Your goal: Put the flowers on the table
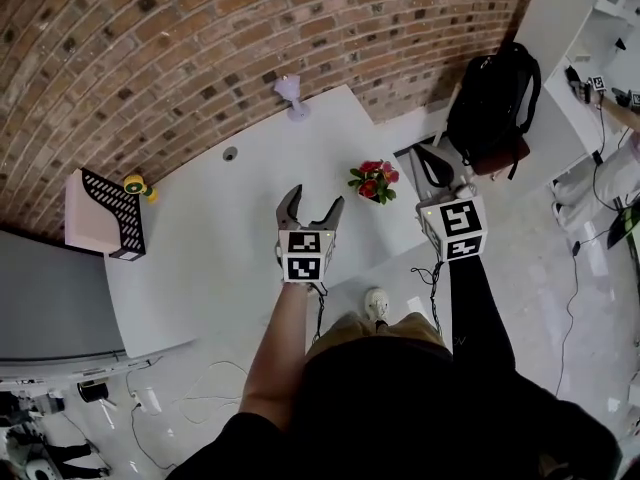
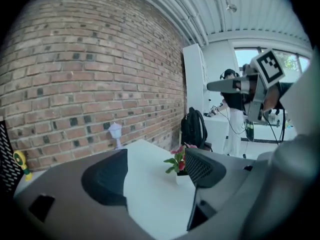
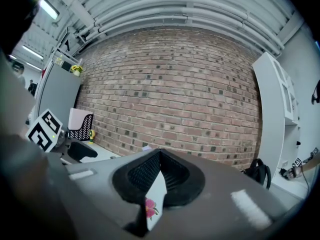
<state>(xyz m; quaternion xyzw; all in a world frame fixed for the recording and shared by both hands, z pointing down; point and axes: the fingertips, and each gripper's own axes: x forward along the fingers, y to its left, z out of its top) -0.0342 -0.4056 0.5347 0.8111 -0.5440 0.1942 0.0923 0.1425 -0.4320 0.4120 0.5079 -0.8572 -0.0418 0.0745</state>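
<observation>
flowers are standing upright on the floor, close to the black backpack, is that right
Not on the floor. The flowers are standing upright on the white table, near its edge, close to the black backpack. The head view shows this, and the left gripper view agrees.

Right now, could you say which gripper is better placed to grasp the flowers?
Probably the left gripper: its jaws stand open facing the flowers, while the right gripper, though beside them, looks shut.
</observation>
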